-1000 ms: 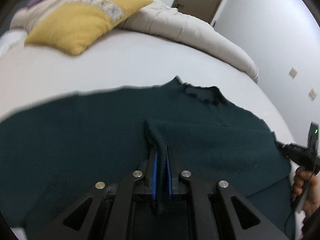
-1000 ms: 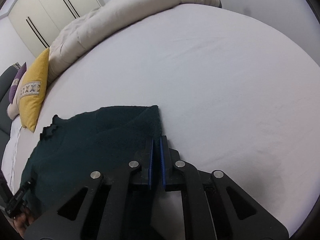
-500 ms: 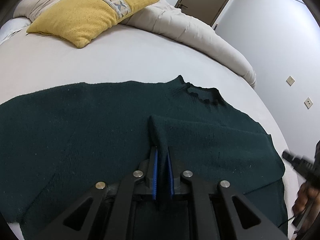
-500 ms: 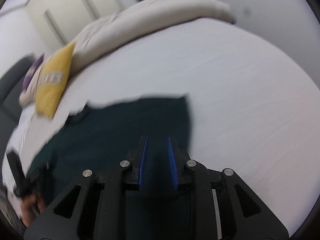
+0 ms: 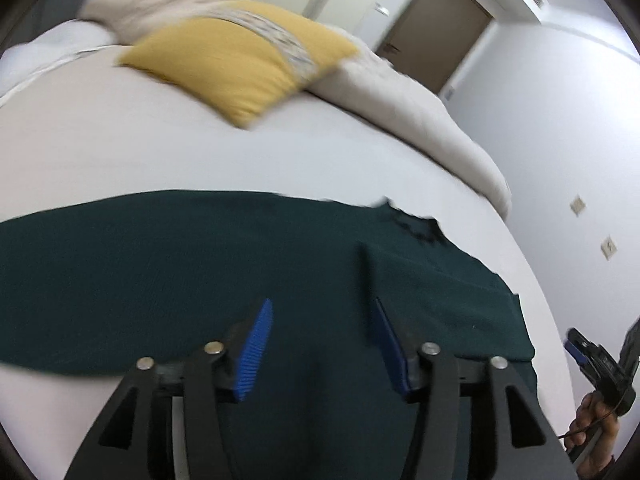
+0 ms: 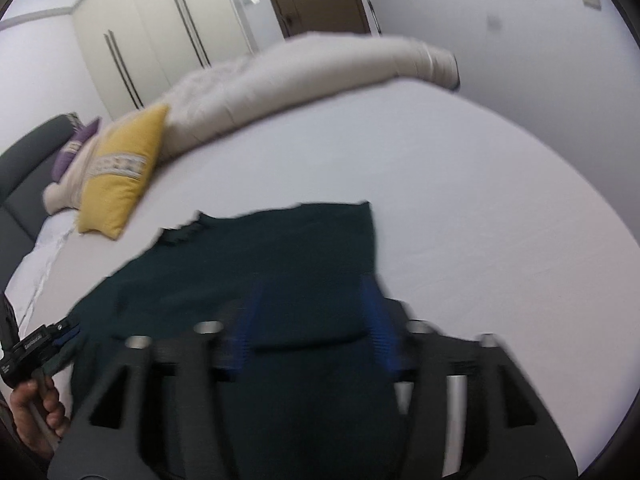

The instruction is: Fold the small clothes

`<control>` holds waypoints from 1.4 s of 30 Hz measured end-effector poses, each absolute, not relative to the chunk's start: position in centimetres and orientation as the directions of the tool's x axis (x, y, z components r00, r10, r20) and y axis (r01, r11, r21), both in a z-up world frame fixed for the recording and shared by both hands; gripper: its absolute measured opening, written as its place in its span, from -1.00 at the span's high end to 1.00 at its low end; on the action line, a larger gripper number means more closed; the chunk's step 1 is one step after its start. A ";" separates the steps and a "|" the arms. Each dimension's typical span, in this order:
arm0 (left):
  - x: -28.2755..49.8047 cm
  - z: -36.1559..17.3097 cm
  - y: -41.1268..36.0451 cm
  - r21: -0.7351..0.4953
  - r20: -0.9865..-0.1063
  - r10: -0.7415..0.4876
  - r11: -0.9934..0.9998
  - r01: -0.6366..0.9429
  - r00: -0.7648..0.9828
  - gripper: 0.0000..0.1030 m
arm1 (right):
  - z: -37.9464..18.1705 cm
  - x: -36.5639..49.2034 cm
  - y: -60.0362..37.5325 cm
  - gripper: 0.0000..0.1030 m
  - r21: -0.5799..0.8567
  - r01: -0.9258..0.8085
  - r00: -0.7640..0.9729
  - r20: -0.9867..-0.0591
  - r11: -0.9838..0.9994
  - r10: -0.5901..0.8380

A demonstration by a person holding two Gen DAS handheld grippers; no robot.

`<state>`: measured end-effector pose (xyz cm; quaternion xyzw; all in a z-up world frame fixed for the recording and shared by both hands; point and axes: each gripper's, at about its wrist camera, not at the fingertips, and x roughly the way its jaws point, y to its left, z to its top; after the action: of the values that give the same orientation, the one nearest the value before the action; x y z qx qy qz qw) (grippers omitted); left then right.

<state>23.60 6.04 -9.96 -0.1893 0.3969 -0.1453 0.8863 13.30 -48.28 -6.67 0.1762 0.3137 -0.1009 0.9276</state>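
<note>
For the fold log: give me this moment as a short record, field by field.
surface: bed with white sheet
garment: dark green sweater, lying flat, right side folded inward
collar: toward the pillows
left gripper: open, above the sweater, holding nothing
right gripper: open, above the folded edge, holding nothing
behind: yellow pillow, beige duvet
image quality: motion blur in both views

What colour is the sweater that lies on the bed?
The sweater is dark teal green, plain, with no pattern. The left wrist view shows it best.
</note>
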 end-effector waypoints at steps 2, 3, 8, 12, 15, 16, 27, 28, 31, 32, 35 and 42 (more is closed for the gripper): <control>21.1 -10.0 11.7 -0.458 -0.660 -0.348 0.889 0.011 0.666 -0.18 | -5.6 11.4 -46.0 -0.35 0.276 0.250 0.804 -0.594 0.928 -0.040; 19.9 -10.2 14.8 -0.460 -0.667 -0.309 0.887 -0.048 0.678 -0.20 | -5.5 10.8 -44.9 -0.35 0.283 0.221 0.805 -0.593 0.933 -0.011; 15.3 -12.4 29.1 -0.503 -0.710 -0.129 0.781 -0.370 0.692 -0.24 | -6.1 8.5 -39.8 -0.35 0.372 0.129 0.774 -0.618 0.919 0.141; 13.4 -14.3 37.1 -0.548 -0.718 -0.061 0.664 -0.509 0.694 -0.23 | -7.1 7.8 -36.8 -0.35 0.411 0.105 0.746 -0.634 0.905 0.202; 14.4 -15.0 39.7 -0.594 -0.700 -0.081 0.618 -0.516 0.709 -0.23 | -7.5 7.0 -34.7 -0.35 0.428 0.098 0.734 -0.641 0.898 0.226; 14.8 -15.1 39.6 -0.595 -0.701 -0.084 0.616 -0.516 0.709 -0.19 | -7.5 6.9 -34.3 -0.35 0.430 0.096 0.730 -0.644 0.898 0.231; 17.6 -10.4 33.5 -0.572 -0.656 -0.112 0.719 -0.395 0.746 0.85 | -7.7 6.2 -34.3 -0.35 0.451 0.114 0.739 -0.634 0.885 0.228; 18.1 -9.0 31.5 -0.560 -0.641 -0.124 0.751 -0.350 0.757 0.85 | -7.9 6.3 -34.8 -0.35 0.458 0.119 0.740 -0.633 0.881 0.229; 19.7 -5.2 23.3 -0.501 -0.605 -0.191 0.846 -0.183 0.773 0.85 | -8.4 5.5 -35.8 -0.35 0.479 0.136 0.747 -0.624 0.867 0.228; 20.1 -4.3 20.2 -0.478 -0.599 -0.215 0.869 -0.129 0.771 0.85 | -8.6 5.3 -36.1 -0.35 0.485 0.141 0.749 -0.622 0.863 0.228; 21.0 -3.7 9.6 -0.384 -0.605 -0.290 0.922 0.047 0.742 0.85 | -9.3 4.3 -37.5 -0.35 0.501 0.167 0.752 -0.622 0.849 0.219; 20.8 -11.2 -8.1 -0.301 -0.723 -0.388 0.922 0.245 0.572 0.66 | -11.3 3.5 -41.7 -0.35 0.532 0.262 0.735 -0.651 0.805 0.191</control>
<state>20.85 -8.13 -11.22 -0.0837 0.4265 -0.1794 0.8826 3.51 -41.75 -11.30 0.3117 0.3637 -0.0203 0.8776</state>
